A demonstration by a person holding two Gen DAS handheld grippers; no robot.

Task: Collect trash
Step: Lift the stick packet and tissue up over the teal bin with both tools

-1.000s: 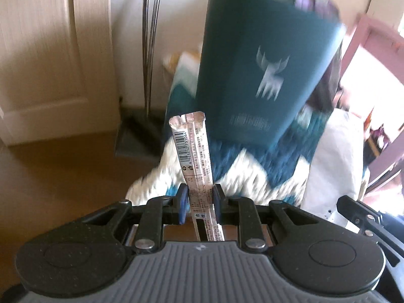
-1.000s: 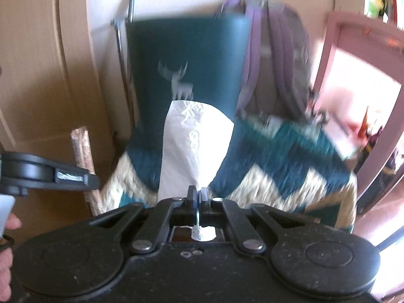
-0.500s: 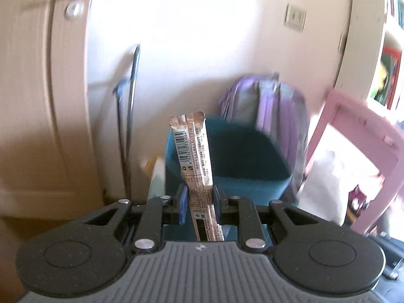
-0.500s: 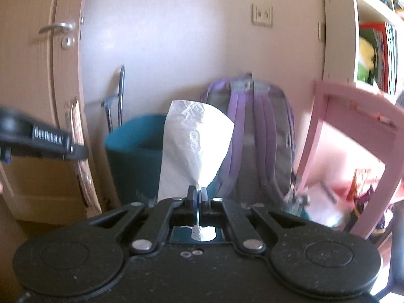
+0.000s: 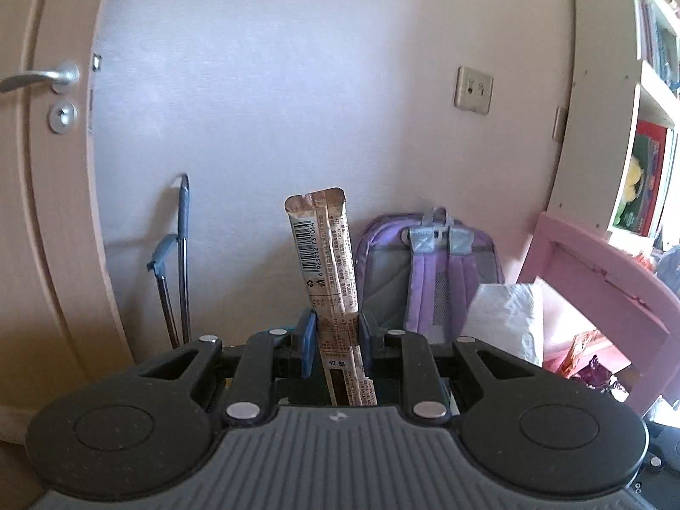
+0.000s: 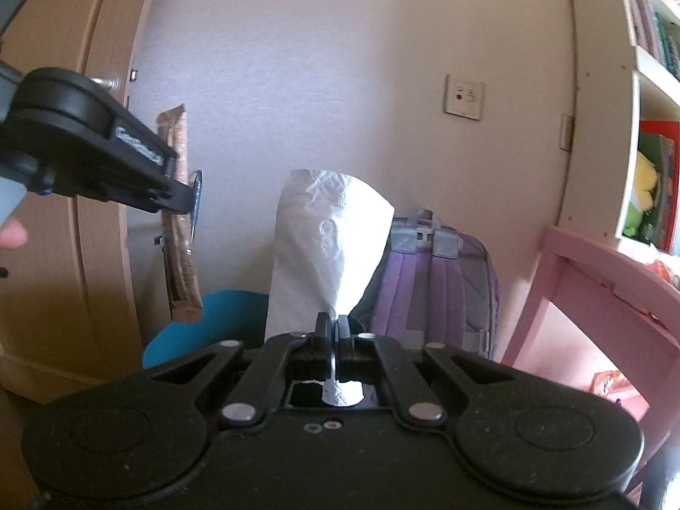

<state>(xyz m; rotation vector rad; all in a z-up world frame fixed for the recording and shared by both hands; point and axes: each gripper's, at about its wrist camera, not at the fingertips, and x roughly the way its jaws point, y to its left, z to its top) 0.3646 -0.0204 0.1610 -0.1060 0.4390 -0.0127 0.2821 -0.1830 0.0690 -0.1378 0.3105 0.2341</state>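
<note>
- The left tool (image 5: 335, 340) is clamped on a long snack wrapper (image 5: 325, 255), its blue pads pressing both sides of the lower part.
- The wrapper stands nearly upright between the pads, leaning slightly left at the top, with a barcode printed on the upper half and a crimped top edge.
- From the right wrist view the left tool (image 6: 187, 202) shows at the left edge, with the wrapper (image 6: 180, 229) hanging through it and a fingertip (image 6: 12, 233) of the person at the frame's edge.
- The right tool (image 6: 333, 329) is fully closed on a white paper tissue (image 6: 327, 250); the tissue fans upward from the pinched point and a small tail of it shows behind the pads.
- The same tissue (image 5: 505, 318) appears at the right in the left wrist view.
- A teal bin (image 6: 208, 327) sits low against the wall, below the wrapper's lower end and left of the tissue in the right wrist view.
- A purple backpack (image 5: 429, 272) leans against the wall just right of the bin.
- A pink piece of furniture (image 5: 603, 289) stands to the right of the backpack, with a bookshelf (image 5: 650, 127) above it.
- A door (image 5: 42, 170) with a metal handle fills the left side, and a broom handle (image 5: 182, 263) leans on the wall beside it.
- A wall socket (image 5: 474, 90) sits on the wall above the backpack.
</note>
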